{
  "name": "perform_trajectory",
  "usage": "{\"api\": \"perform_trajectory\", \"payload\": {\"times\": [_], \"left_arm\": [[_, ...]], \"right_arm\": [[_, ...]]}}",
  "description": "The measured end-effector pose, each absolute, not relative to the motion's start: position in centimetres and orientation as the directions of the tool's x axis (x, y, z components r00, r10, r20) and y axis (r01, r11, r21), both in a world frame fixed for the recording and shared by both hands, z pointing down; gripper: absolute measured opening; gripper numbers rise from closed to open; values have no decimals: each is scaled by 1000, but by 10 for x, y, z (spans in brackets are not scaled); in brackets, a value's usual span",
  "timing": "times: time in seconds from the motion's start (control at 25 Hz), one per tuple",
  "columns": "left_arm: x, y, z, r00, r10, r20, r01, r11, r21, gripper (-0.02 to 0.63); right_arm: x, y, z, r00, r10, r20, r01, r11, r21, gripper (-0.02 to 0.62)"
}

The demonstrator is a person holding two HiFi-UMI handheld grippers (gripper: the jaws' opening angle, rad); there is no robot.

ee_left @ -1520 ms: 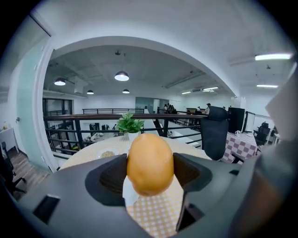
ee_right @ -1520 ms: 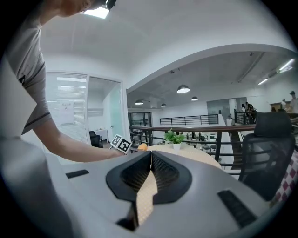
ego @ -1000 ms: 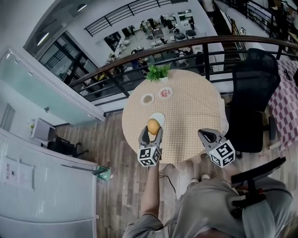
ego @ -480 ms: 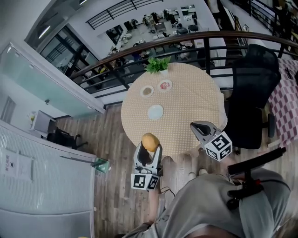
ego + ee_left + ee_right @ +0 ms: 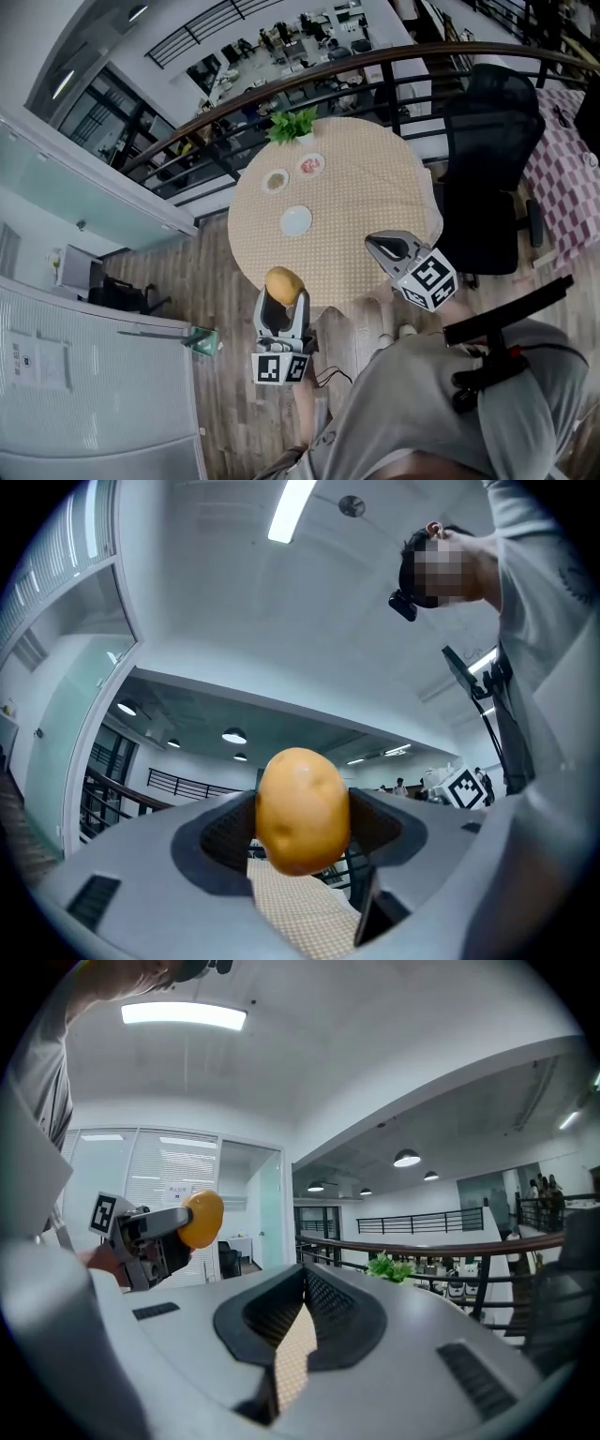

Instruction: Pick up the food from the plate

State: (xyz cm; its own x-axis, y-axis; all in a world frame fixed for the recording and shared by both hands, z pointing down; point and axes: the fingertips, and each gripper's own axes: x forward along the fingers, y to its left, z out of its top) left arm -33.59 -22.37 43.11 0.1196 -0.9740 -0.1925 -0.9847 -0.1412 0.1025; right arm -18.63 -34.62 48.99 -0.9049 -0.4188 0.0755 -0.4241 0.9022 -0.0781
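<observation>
My left gripper (image 5: 280, 302) pinches what looks like a potato (image 5: 283, 282), off the table's (image 5: 366, 187) near edge. My right gripper (image 5: 379, 246), jaws pressed together, holds nothing.

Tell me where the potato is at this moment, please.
The potato is clamped between the jaws of the left gripper, lower left of centre in the head view, at the near edge of the round table.
</observation>
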Motion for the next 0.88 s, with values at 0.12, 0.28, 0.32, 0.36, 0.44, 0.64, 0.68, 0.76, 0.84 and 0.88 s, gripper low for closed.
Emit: {"api": "perform_trajectory", "payload": {"times": [0.12, 0.28, 0.32, 0.36, 0.44, 0.64, 0.68, 0.76, 0.84, 0.88], "left_arm": [[-333, -223, 429, 134, -972, -195, -982, -156, 103, 322], [-326, -225, 430, 161, -967, -196, -977, -184, 108, 322], [-325, -226, 431, 166, -967, -195, -976, -190, 108, 322], [-324, -227, 432, 172, -966, -194, -974, -196, 110, 322], [-323, -228, 433, 184, -963, -196, -971, -208, 113, 322], [-328, -226, 432, 190, -959, -209, -969, -217, 117, 322], [-329, -225, 433, 187, -959, -212, -969, -215, 120, 322], [-330, -223, 437, 179, -960, -217, -969, -210, 130, 322], [-331, -222, 442, 170, -961, -217, -969, -204, 142, 322], [-332, -223, 444, 166, -962, -215, -968, -201, 148, 322]], "right_arm": [[-186, -344, 490, -908, -412, 76, -418, 904, -87, 15], [-179, -344, 485, -898, -435, 74, -439, 895, -73, 15], [-178, -344, 483, -895, -440, 72, -444, 893, -68, 15], [-177, -344, 482, -893, -443, 71, -448, 892, -63, 15], [-176, -343, 480, -892, -447, 71, -451, 891, -59, 15], [-178, -342, 473, -890, -450, 65, -453, 891, -37, 15], [-178, -342, 473, -890, -451, 64, -454, 891, -33, 15], [-177, -342, 474, -890, -451, 66, -454, 891, -28, 15], [-176, -343, 476, -890, -449, 74, -452, 891, -28, 15], [-176, -343, 478, -891, -447, 79, -451, 892, -28, 15]]}}
